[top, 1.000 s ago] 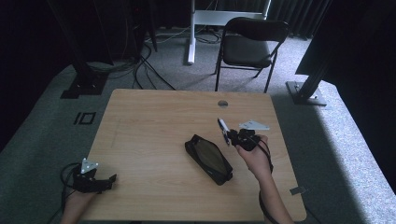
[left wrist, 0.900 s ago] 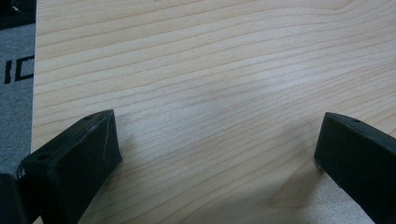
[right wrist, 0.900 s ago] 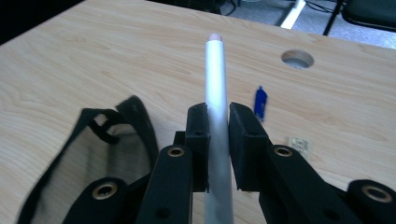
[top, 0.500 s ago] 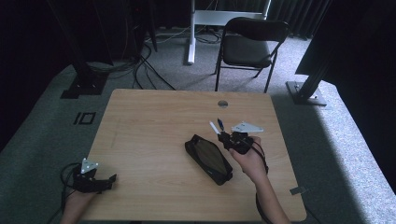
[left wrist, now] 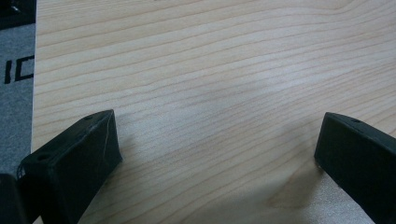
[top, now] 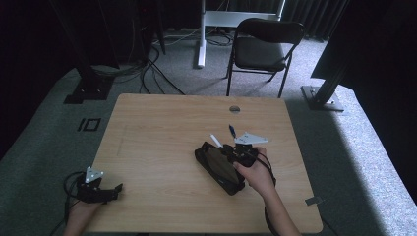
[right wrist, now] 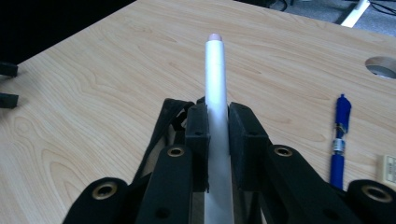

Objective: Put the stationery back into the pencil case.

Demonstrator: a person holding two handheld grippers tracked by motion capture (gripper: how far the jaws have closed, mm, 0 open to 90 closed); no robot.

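The white pen (right wrist: 216,79) was a slim, smooth, pale cylinder with a small pinkish tip at its far end. It sat squeezed between the two black jaws of the right gripper (right wrist: 217,140), running straight along them and sticking out well past their ends, lifted clear of the table (top: 162,128). From the high view the white pen (top: 216,140) angled up and to the far left out of the right gripper (top: 235,150), right at the far end of a black pencil case (top: 216,164) that lay slantwise on the wood, with the person's right hand (top: 255,174) over the case's near right end.

Just right of the held pen, a blue pen (right wrist: 340,135) lay flat on the table, apart from the jaws. Beyond it a round cable hole (top: 234,109) marked the far edge.

Well to the near left, the left gripper (top: 101,189) rested at the table's corner, its jaws spread wide with bare wood between them.
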